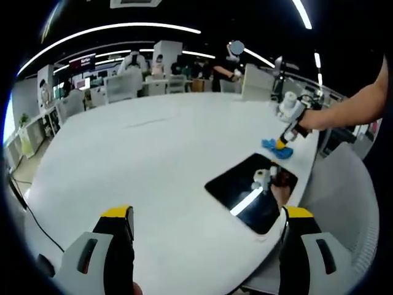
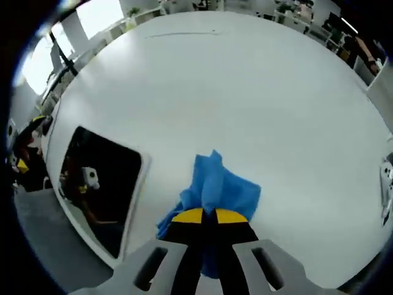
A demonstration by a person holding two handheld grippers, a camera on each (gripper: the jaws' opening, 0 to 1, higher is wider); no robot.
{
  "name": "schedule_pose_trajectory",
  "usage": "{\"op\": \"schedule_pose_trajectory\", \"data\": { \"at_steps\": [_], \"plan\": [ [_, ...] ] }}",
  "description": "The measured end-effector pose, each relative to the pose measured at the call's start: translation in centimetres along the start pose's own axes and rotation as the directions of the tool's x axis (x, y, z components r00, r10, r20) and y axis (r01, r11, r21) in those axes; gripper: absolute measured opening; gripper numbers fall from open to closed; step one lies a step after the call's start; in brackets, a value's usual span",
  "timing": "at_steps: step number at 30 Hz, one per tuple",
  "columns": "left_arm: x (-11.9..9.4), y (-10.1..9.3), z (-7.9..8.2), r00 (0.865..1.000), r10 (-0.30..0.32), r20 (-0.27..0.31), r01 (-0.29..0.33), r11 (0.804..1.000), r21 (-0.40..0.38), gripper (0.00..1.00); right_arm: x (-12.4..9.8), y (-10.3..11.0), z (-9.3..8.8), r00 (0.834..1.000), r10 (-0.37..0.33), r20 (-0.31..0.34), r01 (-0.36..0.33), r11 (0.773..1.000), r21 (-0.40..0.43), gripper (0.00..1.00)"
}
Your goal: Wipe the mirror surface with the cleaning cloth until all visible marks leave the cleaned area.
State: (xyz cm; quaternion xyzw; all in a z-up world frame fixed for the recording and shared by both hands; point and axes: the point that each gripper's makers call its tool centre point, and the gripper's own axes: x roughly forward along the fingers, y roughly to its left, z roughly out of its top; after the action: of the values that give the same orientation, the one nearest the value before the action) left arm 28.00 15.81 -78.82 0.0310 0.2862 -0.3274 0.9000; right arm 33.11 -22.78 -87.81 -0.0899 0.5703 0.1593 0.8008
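Right tongs (image 2: 207,216) are pinched tight on the soft, light blue cloth (image 2: 215,184) lying beside the mirror (image 2: 104,184) near the desk (image 2: 245,92) edge, while left tongs (image 1: 206,221) hang wide open, holding nothing.

This is an open-plan office; the left gripper view looks over a large white table (image 1: 153,153) to rows of white desks with office chairs (image 1: 121,86) and monitors (image 1: 82,64), several people sitting or standing among them, under a dark ceiling crossed by long curved strip lights (image 1: 110,31). A potted plant (image 1: 24,120) stands at the far left by a bright window; in the right gripper view the same white table (image 2: 245,92) runs toward windows (image 2: 101,12) with more desks beyond, and the back of a grey chair (image 2: 43,227) sits at its near edge.
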Motion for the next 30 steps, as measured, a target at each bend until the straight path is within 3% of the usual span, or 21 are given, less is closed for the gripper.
{"op": "schedule_pose_trajectory", "data": {
  "at_steps": [1, 6, 9, 11, 12, 14, 15, 16, 18, 19, 21, 24, 27, 30],
  "plan": [
    [0.0, 0.0, -0.1, 1.000, 0.002, 0.001, -0.002, 1.000, -0.007, 0.99, 0.2, 0.0, 0.1, 1.000, 0.003, 0.005, -0.003, 0.999, -0.033, 0.00],
    [0.1, -1.3, -0.3, 1.000, -0.008, 0.001, 0.008, 1.000, -0.002, 0.99, 0.3, -0.3, 0.2, 0.999, 0.036, 0.031, -0.037, 0.999, 0.017, 0.00],
    [-0.3, -1.0, 0.0, 0.999, 0.019, 0.028, -0.019, 1.000, 0.002, 1.00, 0.2, -0.2, 0.3, 0.999, 0.028, 0.031, -0.028, 1.000, -0.015, 0.00],
    [-0.4, -0.8, -0.1, 0.999, 0.020, 0.037, -0.018, 0.999, -0.034, 1.00, 0.2, -0.1, 0.4, 0.998, 0.060, 0.035, -0.062, 0.998, 0.034, 0.01],
    [-0.4, -0.7, -0.1, 0.999, 0.025, 0.035, -0.023, 0.999, -0.035, 1.00, 0.4, 0.5, 1.5, 0.986, 0.107, 0.125, -0.116, 0.991, 0.061, 0.08],
    [-0.6, -0.4, -0.2, 0.998, 0.045, 0.032, -0.043, 0.998, -0.053, 1.00, -0.7, 2.4, 3.2, 0.932, 0.212, 0.294, -0.261, 0.955, 0.138, 0.43],
    [-0.9, -0.1, 0.0, 0.997, 0.059, 0.042, -0.056, 0.996, -0.069, 1.00, -1.4, 2.6, 3.0, 0.925, 0.203, 0.320, -0.247, 0.964, 0.102, 0.62],
    [-1.1, 0.0, 0.2, 0.996, 0.066, 0.052, -0.062, 0.996, -0.069, 1.00, -1.6, 2.4, 3.2, 0.920, 0.186, 0.345, -0.225, 0.971, 0.075, 0.73],
    [-1.7, 0.4, 0.3, 0.995, 0.086, 0.058, -0.083, 0.995, -0.059, 1.00, -3.3, 1.5, 4.2, 0.869, 0.097, 0.485, -0.075, 0.995, -0.064, 1.00],
    [-1.8, 0.6, 0.2, 0.994, 0.098, 0.057, -0.094, 0.994, -0.059, 1.00, -4.6, 1.8, 3.8, 0.848, 0.102, 0.520, -0.028, 0.989, -0.148, 1.00],
    [-2.1, 1.2, 0.2, 0.991, 0.121, 0.059, -0.116, 0.990, -0.079, 1.00, -4.8, 2.0, 1.6, 0.863, 0.118, 0.491, -0.083, 0.992, -0.091, 1.00],
    [-2.2, 1.6, 0.3, 0.986, 0.152, 0.065, -0.146, 0.985, -0.093, 1.00, -5.0, 1.0, -0.4, 0.869, 0.127, 0.478, -0.084, 0.990, -0.111, 1.00],
    [-2.1, 0.8, 0.4, 0.987, 0.146, 0.065, -0.141, 0.987, -0.072, 1.00, -5.7, -0.5, -1.9, 0.862, 0.118, 0.492, -0.068, 0.991, -0.118, 1.00],
    [-1.6, -0.1, 0.3, 0.991, 0.113, 0.068, -0.112, 0.994, -0.013, 1.00, -6.9, -2.2, -3.0, 0.838, 0.091, 0.538, -0.041, 0.994, -0.104, 1.00]
  ]
}}
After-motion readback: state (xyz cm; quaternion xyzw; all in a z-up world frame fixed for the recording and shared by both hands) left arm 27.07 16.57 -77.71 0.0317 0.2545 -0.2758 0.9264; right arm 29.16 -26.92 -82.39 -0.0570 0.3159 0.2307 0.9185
